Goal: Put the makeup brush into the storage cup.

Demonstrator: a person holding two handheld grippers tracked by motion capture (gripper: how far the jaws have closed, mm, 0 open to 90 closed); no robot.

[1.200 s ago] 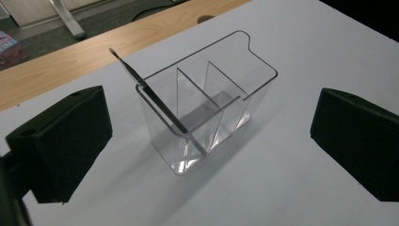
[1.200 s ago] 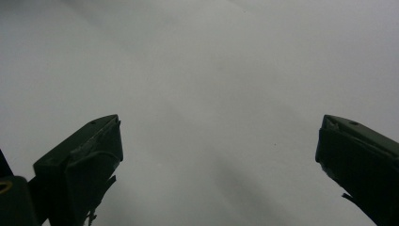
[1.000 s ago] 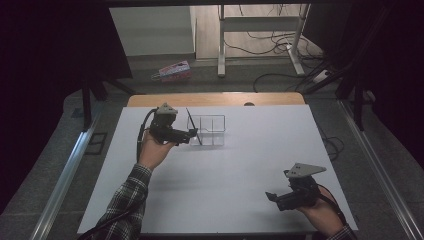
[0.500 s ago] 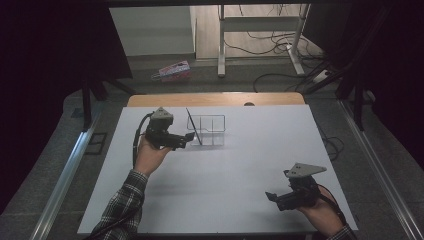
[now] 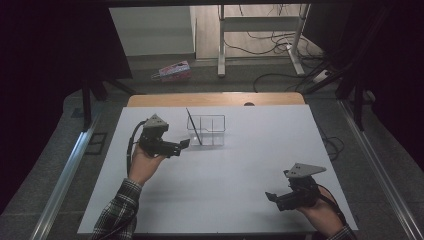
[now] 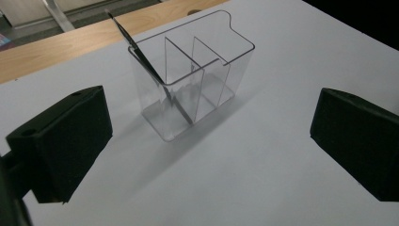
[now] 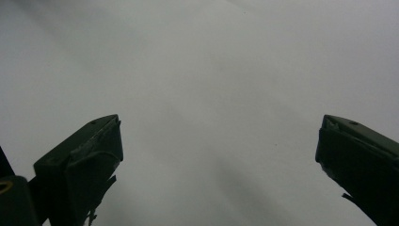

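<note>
A clear plastic holder (image 5: 218,118) with three compartments stands at the far middle of the white table (image 5: 240,160). A thin dark stick (image 5: 194,127) leans in its left compartment, top tilted to the left. In the left gripper view the holder (image 6: 235,70) and the stick (image 6: 136,49) lie just ahead of the jaws. My left gripper (image 5: 181,145) hovers a little left of the holder, open and empty, pointing toward it. My right gripper (image 5: 272,198) rests low at the near right of the table, open, with bare white table between its jaws (image 7: 221,160).
A wooden strip (image 5: 215,99) edges the table's far side. Beyond it, a pink box (image 5: 172,71) lies on the floor, with a metal frame's legs (image 5: 220,45) and cables (image 5: 280,75). Metal rails run along both sides of the table.
My left gripper has drawn back to the left and nearer the person, away from the holder. The stick stays leaning in the holder. The right gripper has not moved.
</note>
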